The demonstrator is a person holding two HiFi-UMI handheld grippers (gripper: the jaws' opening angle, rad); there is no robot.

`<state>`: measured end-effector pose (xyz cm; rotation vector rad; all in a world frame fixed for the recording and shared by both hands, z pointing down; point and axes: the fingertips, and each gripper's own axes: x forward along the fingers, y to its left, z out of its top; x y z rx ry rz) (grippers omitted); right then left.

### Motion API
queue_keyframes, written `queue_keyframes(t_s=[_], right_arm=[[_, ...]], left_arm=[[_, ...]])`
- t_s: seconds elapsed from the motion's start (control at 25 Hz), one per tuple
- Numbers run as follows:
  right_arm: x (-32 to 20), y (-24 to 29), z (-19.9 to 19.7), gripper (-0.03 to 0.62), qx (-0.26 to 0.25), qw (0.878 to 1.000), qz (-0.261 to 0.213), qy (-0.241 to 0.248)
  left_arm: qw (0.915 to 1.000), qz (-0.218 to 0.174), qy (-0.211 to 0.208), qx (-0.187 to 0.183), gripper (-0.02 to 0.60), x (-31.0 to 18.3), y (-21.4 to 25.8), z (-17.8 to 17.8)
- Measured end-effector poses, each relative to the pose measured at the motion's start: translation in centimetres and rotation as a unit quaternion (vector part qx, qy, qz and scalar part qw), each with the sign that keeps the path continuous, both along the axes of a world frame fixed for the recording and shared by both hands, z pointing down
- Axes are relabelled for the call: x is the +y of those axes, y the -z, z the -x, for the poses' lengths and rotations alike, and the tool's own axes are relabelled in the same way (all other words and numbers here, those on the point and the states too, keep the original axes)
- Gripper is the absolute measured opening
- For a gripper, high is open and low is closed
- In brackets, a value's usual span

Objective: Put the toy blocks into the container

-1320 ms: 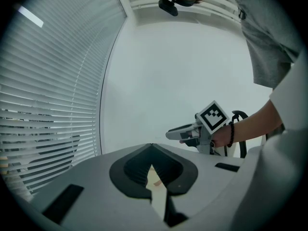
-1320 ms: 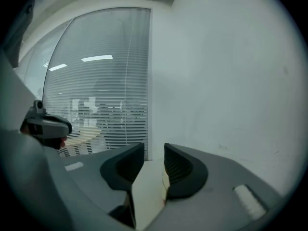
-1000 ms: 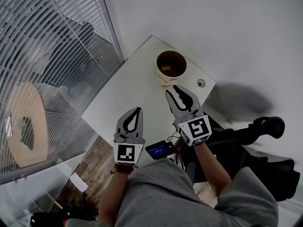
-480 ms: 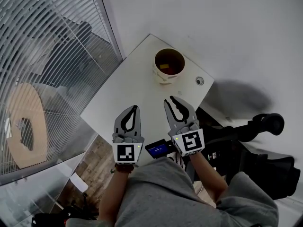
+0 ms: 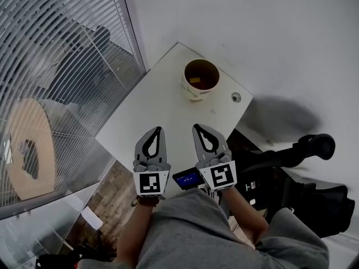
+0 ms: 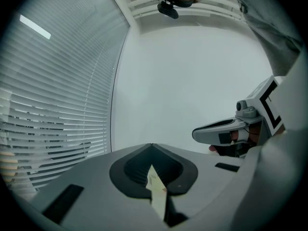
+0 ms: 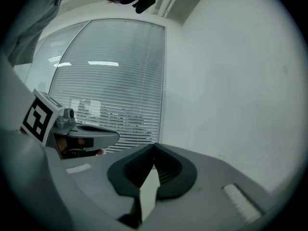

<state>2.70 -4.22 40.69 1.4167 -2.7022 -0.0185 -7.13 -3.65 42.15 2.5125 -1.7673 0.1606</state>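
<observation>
Found the cream container (image 5: 193, 93) standing toward 1 o'clock on the white table (image 5: 162, 105), with 1 yellow toy block (image 5: 194, 80) lying inside on its dark bottom. Spotted a small round fitting (image 5: 236, 97) on the tabletop at 3 o'clock from the container, near the table's edge. Held the left gripper (image 5: 159, 129) and the right gripper (image 5: 197, 126) side by side over the table's near edge, at 6 o'clock from the container and well apart from it, both aimed toward 12 o'clock. Read the left gripper as clenched tip to tip, grasping nothing. Read the right gripper as clenched too, having just been closing, with nothing caught between the jaws. Noticed a small device with a blue screen (image 5: 188, 178) between the 2 marker cubes, and window blinds (image 5: 56, 66) filling the 9 o'clock side
</observation>
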Motion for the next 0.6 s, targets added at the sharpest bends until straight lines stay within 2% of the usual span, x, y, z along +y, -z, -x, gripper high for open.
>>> queue_keyframes(t_s=[0.6], right_arm=[[3.7, -0.4, 3.8, 0.012, 0.027, 1.0, 0.014, 0.002]], left_arm=[[0.9997, -0.001, 0.0, 0.024, 0.008, 2.7, 0.0, 4.0]])
